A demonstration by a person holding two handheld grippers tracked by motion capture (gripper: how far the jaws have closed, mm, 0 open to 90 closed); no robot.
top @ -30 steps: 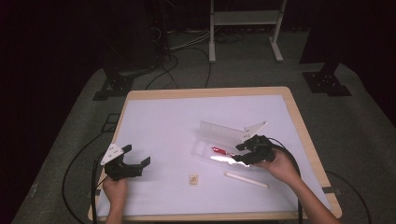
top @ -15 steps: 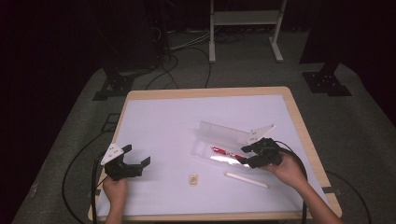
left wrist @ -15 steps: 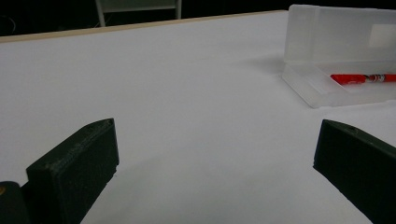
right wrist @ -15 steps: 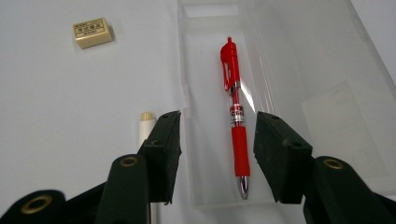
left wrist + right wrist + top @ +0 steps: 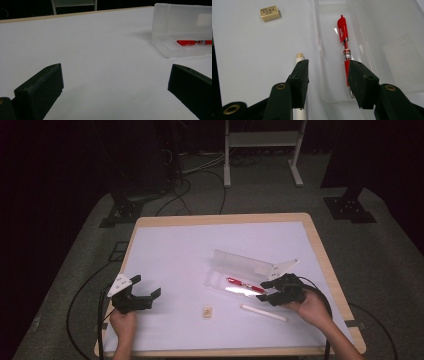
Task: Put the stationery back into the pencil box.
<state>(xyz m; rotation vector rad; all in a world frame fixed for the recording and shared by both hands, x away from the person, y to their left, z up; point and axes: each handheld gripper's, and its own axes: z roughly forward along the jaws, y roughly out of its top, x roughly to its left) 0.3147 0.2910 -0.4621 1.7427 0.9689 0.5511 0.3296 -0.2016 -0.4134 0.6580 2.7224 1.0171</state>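
Dark recording lab; lone table (image 5: pixel 320 251); floor cables (image 5: pixel 200 170); equipment stands (image 5: pixel 262 150)

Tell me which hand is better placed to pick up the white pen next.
Probably the right. The right gripper sits open beside the white pen and the open case with the red pen. The left gripper waits far across the table.

Red pen (image 5: pixel 344 42), clear case (image 5: pixel 240 270) (cream eraser (image 5: pixel 270 13)).

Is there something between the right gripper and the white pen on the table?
Nothing visible blocks it. The right gripper is open, above the near end of the clear case. The white pen lies bare on the table beside the case, next to the left jaw.
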